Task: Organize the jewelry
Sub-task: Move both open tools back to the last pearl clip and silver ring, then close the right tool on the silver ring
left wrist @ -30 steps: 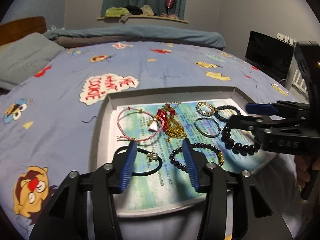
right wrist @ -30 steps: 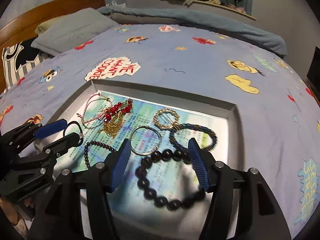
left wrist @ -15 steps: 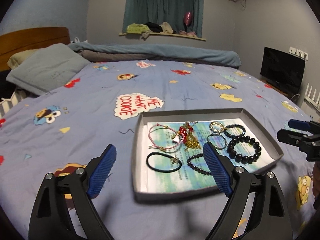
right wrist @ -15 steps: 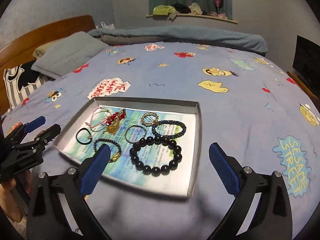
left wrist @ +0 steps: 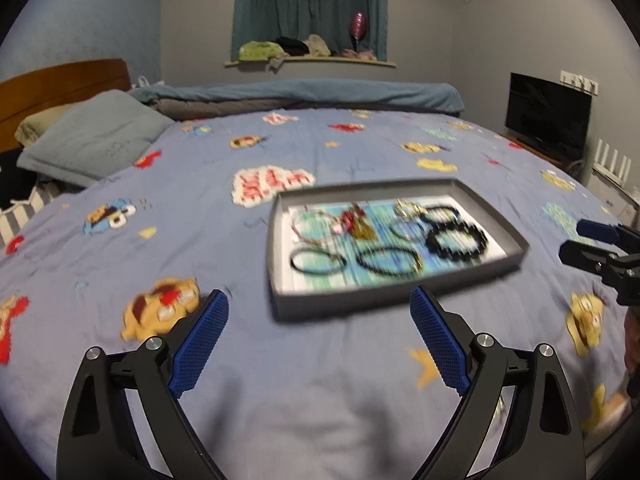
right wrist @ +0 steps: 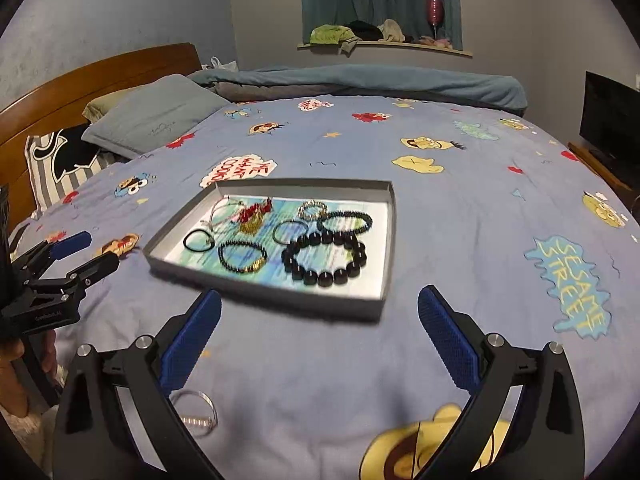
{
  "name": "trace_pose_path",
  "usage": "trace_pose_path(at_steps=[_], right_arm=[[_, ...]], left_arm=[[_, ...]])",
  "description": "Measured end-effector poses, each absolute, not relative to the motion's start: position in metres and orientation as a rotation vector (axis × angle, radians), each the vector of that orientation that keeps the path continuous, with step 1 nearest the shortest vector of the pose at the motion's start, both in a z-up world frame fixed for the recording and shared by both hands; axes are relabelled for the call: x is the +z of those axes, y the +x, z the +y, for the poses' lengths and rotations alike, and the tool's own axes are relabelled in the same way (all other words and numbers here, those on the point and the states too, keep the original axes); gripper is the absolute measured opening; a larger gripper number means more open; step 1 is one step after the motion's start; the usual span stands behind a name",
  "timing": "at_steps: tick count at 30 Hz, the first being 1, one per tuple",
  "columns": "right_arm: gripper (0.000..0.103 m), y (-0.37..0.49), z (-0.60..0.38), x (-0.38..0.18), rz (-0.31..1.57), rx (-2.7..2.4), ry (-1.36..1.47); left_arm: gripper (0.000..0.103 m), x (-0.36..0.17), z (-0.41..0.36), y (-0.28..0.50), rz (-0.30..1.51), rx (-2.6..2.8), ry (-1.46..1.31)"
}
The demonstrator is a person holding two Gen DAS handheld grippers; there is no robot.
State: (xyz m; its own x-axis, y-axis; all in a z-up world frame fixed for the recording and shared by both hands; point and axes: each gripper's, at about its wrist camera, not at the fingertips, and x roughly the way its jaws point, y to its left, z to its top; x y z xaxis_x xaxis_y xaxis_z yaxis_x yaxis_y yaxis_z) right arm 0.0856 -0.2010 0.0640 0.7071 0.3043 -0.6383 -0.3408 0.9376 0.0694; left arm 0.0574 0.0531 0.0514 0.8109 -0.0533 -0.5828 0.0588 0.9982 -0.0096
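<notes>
Lying beyond both spread grippers (left wrist: pixel 318 336) (right wrist: pixel 320 334): jewelry tray (right wrist: pixel 384 240).

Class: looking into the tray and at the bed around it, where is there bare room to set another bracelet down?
Free: tray lining along its right wall, beside the big black bead bracelet; bedspread right of the tray. Crowded: the tray's far-left corner, where the red bead and gold chain pieces lie tangled.

Motion blur smears the tray (left wrist: pixel 394 300) and its jewelry (left wrist: pixel 384 236) (left wrist view), individual pieces indistinct.
</notes>
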Motion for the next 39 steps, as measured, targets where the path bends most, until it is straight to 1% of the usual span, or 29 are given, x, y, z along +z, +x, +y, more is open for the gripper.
trace_pose_path(at_steps=[11, 17, 23, 26, 28, 29, 30, 33, 34, 36, 39], right_arm=[[0.097, 0.037, -0.200, 0.020, 0.698, 0.360, -0.097], [0.097, 0.020, -0.180, -0.007, 0.730, 0.471, -0.115], [0.096, 0.005, -0.155, -0.022, 0.755, 0.580, -0.105], [0.090, 0.000, -0.142, -0.023, 0.733, 0.593, -0.143], [0.081, 0.002, -0.137, -0.026, 0.741, 0.591, -0.150], [0.080, 0.003, -0.136, -0.028, 0.747, 0.590, -0.150], [0.076, 0.004, -0.135, -0.030, 0.752, 0.585, -0.153], [0.071, 0.005, -0.135, -0.031, 0.752, 0.585, -0.153], [0.065, 0.006, -0.136, -0.031, 0.752, 0.592, -0.144], [0.063, 0.007, -0.134, -0.031, 0.758, 0.602, -0.138], [0.062, 0.009, -0.131, -0.034, 0.763, 0.608, -0.144]], left_arm=[[0.092, 0.009, 0.030, 0.010, 0.698, -0.172, 0.029], [0.092, -0.001, 0.037, 0.008, 0.683, -0.141, 0.033], [0.092, -0.014, 0.046, 0.014, 0.706, -0.096, 0.038], [0.092, -0.015, 0.045, 0.015, 0.707, -0.112, 0.033], [0.092, -0.015, 0.043, 0.014, 0.705, -0.121, 0.037], [0.092, -0.015, 0.042, 0.014, 0.704, -0.126, 0.042], [0.092, -0.015, 0.041, 0.014, 0.706, -0.130, 0.045], [0.092, -0.016, 0.041, 0.015, 0.711, -0.137, 0.047], [0.092, -0.016, 0.041, 0.016, 0.712, -0.137, 0.047], [0.092, -0.017, 0.041, 0.017, 0.714, -0.134, 0.048], [0.092, -0.017, 0.041, 0.017, 0.713, -0.133, 0.046]])
